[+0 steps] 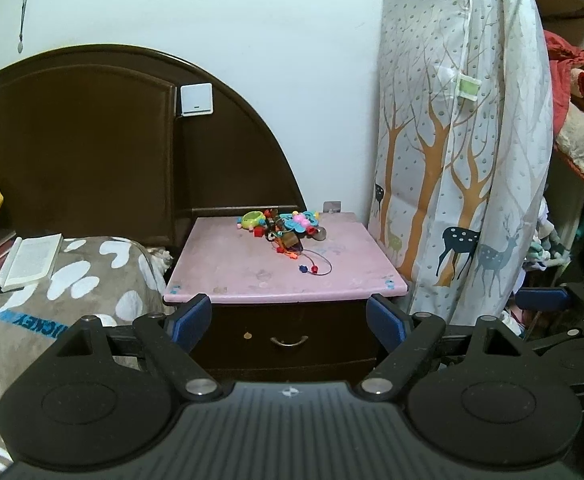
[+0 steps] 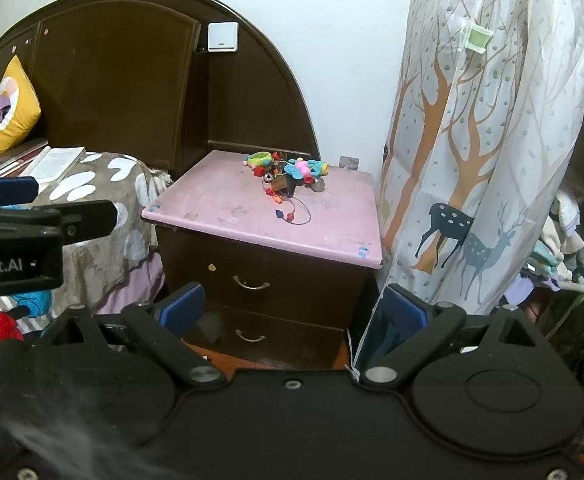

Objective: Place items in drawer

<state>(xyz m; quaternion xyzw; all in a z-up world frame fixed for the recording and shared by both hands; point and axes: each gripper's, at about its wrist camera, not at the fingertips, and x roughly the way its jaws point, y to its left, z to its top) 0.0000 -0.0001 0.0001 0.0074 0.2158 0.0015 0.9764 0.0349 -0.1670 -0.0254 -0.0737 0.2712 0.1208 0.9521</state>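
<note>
The left tongs (image 1: 287, 318) and the right tongs (image 2: 294, 312) are both released, their blue-padded fingers spread wide with nothing between them, and both hang in front of a dark brown nightstand (image 2: 275, 276) without touching it. On the nightstand's pink worktop (image 1: 227, 264), toward its rear edge near the wall, lies a heap of small colourful toys (image 1: 281, 228): a green ring-shaped piece at the heap's left, a blue and pink butterfly-like piece at its right, and a thin looped cord (image 2: 298, 210) with beads trailing forward from the heap toward the front of the worktop. Below the worktop the upper drawer (image 2: 251, 276) is closed, its curved metal handle (image 1: 289, 341) centred on the front; the lower drawer (image 2: 259, 336) beneath it also looks closed. To the left of the nightstand is a bed (image 1: 71, 280) with a brown patterned blanket and an open book (image 1: 31, 260); to its right hangs a tree-and-deer printed fabric cover (image 2: 480, 152).
</note>
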